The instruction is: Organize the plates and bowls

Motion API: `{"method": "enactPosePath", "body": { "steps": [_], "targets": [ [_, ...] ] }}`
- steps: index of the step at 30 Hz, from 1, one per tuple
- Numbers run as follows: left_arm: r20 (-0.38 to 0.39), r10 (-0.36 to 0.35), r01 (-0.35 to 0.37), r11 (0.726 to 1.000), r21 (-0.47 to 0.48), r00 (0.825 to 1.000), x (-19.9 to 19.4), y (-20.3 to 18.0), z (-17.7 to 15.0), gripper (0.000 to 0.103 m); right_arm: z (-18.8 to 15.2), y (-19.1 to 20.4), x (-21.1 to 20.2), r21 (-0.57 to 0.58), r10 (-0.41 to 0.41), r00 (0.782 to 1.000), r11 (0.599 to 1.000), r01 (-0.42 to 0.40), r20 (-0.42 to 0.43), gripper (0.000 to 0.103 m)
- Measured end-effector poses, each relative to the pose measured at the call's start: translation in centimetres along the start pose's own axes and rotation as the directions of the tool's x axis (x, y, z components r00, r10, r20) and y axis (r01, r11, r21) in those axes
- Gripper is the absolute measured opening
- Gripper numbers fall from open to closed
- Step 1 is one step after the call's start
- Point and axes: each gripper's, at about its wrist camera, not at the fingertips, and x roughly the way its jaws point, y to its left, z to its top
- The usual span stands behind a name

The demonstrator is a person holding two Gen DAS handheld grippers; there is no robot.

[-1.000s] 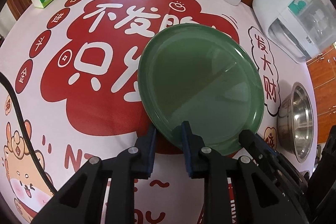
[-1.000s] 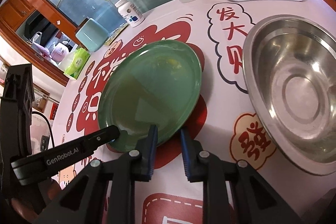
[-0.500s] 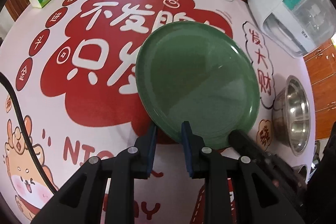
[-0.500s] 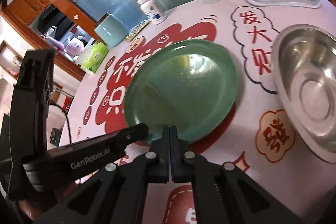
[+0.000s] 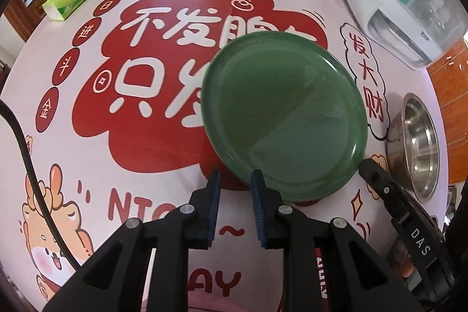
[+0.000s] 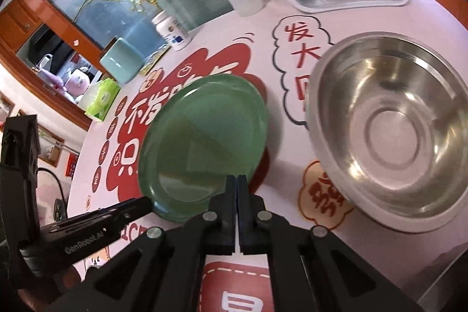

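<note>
The steel bowl (image 6: 392, 133), right of the right gripper (image 6: 237, 189), holds nothing. The glossy green plate (image 6: 204, 142) lies before its fingers, which are pressed together on the rim; the left gripper (image 5: 234, 189) straddles the rim, narrowly apart.

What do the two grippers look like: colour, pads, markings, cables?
Both are matte black two-finger linkages with silver pivot screws. The left gripper has blue ribbed pads, white "GenRobot.AI" lettering, and a black cable beside it. The right gripper has similar pads and white "DAS" lettering.
</note>
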Motion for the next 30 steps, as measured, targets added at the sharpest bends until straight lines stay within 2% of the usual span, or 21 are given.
{"method": "enactPosePath", "body": {
  "steps": [5,8,10,12,19,30],
  "targets": [
    [0.026,0.011,-0.011,1.000,-0.024,1.000,0.0,0.7,1.0,0.020,0.0,-0.8,0.2,0.031,0.000,1.000,1.000,0.000,-0.008,0.004],
    [0.037,-0.003,0.005,0.999,-0.045,0.999,0.3,1.1,1.8,0.020,0.0,-0.9,0.1,0.048,0.038,0.999,0.998,-0.037,-0.011,0.017],
    [0.047,-0.005,0.007,0.999,-0.041,0.999,0.5,1.2,2.3,0.021,-0.2,-0.9,0.1,0.062,0.070,0.998,0.996,-0.069,-0.004,0.028],
    [0.055,0.002,0.000,0.999,-0.033,0.998,0.8,1.2,2.9,0.021,-0.2,-0.7,0.1,0.058,0.073,0.997,0.996,-0.073,0.000,0.033],
    [0.065,0.019,-0.019,1.000,-0.001,0.998,2.0,1.1,4.4,0.021,-0.6,-0.5,1.3,0.066,0.066,0.998,0.996,-0.065,-0.018,0.034],
    [0.075,0.024,-0.025,1.000,0.005,0.997,3.4,1.1,5.3,0.021,-0.5,0.0,1.9,0.013,0.049,0.997,0.999,-0.049,0.053,0.032]
  ]
}}
